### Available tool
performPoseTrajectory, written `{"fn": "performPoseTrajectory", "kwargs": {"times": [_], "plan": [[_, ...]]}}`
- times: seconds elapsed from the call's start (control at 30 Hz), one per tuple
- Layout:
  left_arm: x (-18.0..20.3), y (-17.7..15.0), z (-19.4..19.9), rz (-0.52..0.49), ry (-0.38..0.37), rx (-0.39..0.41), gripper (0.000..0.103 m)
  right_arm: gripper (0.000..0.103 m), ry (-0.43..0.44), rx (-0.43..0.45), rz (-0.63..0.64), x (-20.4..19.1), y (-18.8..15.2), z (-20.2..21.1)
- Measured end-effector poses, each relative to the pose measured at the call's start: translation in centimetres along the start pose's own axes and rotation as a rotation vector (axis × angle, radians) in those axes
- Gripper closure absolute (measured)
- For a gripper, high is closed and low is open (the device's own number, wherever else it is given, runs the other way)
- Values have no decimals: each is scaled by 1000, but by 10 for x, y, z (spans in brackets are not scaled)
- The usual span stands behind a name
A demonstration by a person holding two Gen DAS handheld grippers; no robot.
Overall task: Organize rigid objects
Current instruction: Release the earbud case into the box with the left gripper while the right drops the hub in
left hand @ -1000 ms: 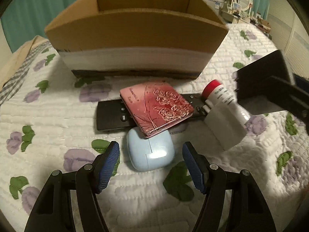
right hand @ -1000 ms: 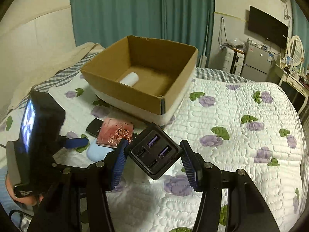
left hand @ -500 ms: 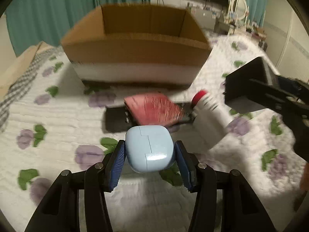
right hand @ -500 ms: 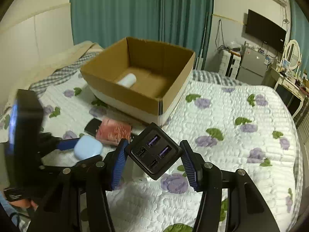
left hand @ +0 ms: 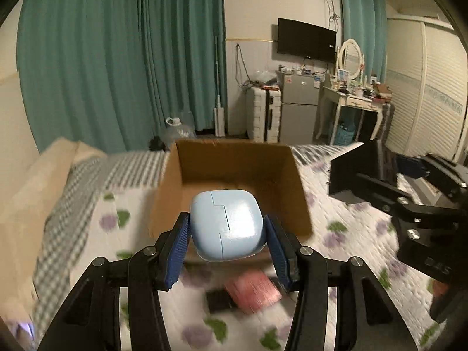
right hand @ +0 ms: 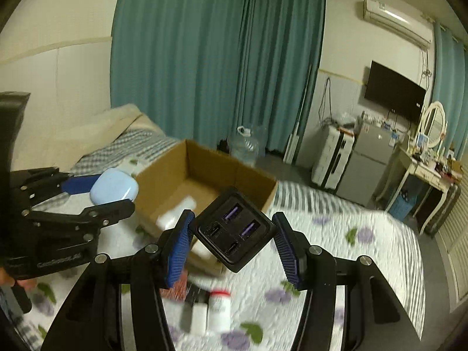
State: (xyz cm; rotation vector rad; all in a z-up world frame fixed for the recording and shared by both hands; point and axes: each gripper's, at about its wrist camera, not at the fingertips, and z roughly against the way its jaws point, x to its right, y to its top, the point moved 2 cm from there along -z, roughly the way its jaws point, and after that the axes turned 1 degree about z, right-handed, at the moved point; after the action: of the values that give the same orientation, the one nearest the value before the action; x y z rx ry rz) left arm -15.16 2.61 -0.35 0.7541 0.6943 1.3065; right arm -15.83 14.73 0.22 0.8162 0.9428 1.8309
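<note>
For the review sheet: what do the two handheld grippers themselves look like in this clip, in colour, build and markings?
Both match. The left gripper and the right gripper have matte black linkage arms joined by silver pivot screws, ending in two fingers faced with ribbed blue pads. In the right wrist view, the left gripper's black body carries pale lettering too blurred to read. No cables or sleeves are visible.

Dim, warm indoor light; the bedspread point(left hand: 351, 228) smears with motion blur, the far room stays sharper, and dark fisheye corners bend the curtains point(right hand: 204, 58).
</note>
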Motion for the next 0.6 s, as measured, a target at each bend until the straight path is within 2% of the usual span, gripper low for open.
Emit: {"fn": "performPoseTrajectory", "kwargs": {"times": [0.17,0.33,0.43,0.53,0.6], "plan": [[-3,16,-52,-36,1,-19,51,49,-9,-3,16,5,17,-42],[0,8,-103,-63,-2,-69,51,49,-4,-28,25,9,16,-85],[0,3,-127,-57,-34,-92,51,49,-1,-40,27,12,12,-101],[2,-6,-138,-47,-89,-96,48,49,9,-51,22,16,8,-111],[0,-11,-142,-50,-34,-94,38,49,17,-54,11,18,6,-114]]}}
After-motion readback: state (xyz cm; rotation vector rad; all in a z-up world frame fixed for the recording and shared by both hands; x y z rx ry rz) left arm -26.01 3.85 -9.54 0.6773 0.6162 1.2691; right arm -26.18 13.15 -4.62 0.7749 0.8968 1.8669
